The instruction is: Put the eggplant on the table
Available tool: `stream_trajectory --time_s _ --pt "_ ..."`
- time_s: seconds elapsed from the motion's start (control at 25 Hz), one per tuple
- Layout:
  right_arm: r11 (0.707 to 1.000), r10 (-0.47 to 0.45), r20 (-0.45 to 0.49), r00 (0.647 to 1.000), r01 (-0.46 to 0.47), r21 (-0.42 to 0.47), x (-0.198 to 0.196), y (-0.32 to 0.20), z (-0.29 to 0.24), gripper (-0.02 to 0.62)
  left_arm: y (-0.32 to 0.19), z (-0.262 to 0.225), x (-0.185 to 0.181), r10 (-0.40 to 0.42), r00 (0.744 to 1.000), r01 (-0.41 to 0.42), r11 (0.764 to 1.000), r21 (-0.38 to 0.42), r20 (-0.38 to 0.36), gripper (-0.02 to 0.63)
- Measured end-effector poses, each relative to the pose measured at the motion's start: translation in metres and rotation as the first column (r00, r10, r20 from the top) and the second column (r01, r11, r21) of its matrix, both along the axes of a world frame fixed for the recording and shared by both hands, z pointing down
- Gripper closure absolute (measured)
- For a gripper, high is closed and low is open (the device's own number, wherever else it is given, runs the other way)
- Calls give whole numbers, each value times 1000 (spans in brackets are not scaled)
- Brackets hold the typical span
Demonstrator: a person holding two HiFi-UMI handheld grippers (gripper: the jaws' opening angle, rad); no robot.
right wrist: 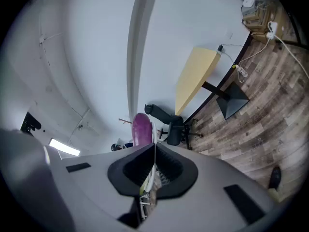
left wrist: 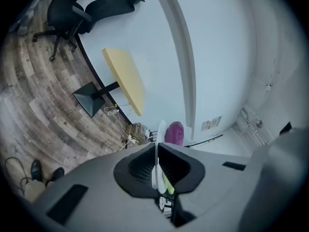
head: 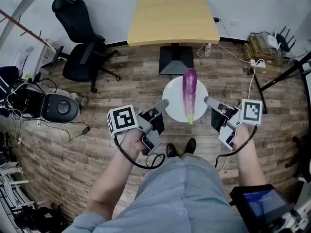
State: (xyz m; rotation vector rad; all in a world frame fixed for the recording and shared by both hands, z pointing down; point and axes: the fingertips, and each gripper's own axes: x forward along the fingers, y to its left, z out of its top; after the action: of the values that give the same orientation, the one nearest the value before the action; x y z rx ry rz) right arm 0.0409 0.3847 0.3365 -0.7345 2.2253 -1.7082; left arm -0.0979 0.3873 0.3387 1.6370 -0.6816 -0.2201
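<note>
In the head view, the eggplant (head: 189,93) is seen lying on a white plate (head: 172,103), carried between the left gripper (head: 164,103) and right gripper (head: 207,100); the table (head: 172,18) stands well ahead. In the left gripper view, the rim is clamped by the jaws; in the right gripper view, likewise. The white plate is best kept level.

Right gripper (right wrist: 154,149) tight on eggplant's (right wrist: 141,128) plate (right wrist: 150,177)

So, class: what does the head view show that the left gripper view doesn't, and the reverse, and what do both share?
Head view only: the person's forearms and the plate seen as a full circle. Left gripper view only: the left gripper shut on the plate's rim, seen edge-on. Both: the eggplant, the table and the office chair.
</note>
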Motion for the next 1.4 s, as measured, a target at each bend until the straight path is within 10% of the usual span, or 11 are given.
stream_trajectory --time_s 1.4 --pt "999 -37 9 999 37 -3 42 -48 9 588 -41 10 41 -42 999 42 999 0 6 580"
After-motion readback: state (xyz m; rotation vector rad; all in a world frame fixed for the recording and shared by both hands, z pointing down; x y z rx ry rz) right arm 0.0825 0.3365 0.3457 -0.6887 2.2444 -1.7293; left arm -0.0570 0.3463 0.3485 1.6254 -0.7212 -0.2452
